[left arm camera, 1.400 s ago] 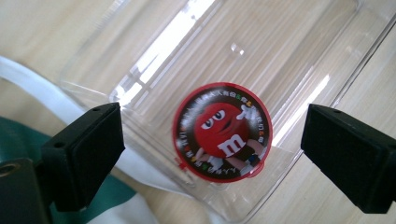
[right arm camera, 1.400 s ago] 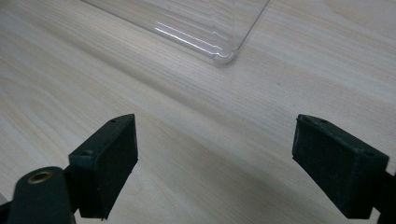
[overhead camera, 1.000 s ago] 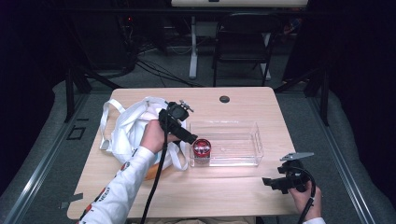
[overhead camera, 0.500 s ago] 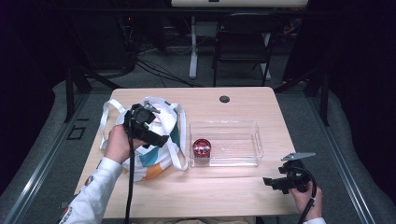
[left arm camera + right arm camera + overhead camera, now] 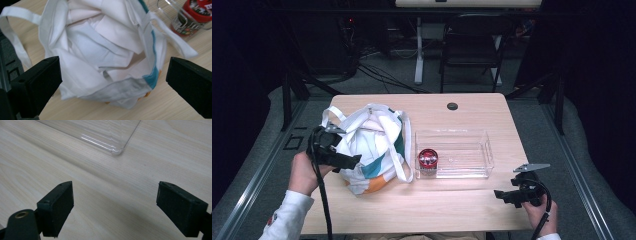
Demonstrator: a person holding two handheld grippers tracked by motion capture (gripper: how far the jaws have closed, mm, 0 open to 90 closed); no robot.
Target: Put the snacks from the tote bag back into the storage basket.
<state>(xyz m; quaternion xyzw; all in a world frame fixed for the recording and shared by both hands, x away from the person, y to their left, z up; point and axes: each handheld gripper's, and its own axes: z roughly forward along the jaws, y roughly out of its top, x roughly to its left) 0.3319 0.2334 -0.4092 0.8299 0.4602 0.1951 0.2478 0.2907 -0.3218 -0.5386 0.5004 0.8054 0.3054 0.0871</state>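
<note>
While the left gripper (image 5: 343, 161) hovers wide open at the tote bag's (image 5: 371, 145) 9 o'clock side, the right gripper (image 5: 507, 195), jaws wide and empty, sits at 5 o'clock of the clear tray (image 5: 484, 162). A red-lidded jar (image 5: 427, 161) stands in the tray's 9 o'clock end.

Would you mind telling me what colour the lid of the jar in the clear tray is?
Red; the jar's lid shows best in the high view.

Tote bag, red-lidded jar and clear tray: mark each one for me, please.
tote bag (image 5: 372, 135), high view, on the white cloth near its open top.
red-lidded jar (image 5: 428, 159), high view, on the red lid.
clear tray (image 5: 488, 155), high view, on its right-hand wall.
</note>
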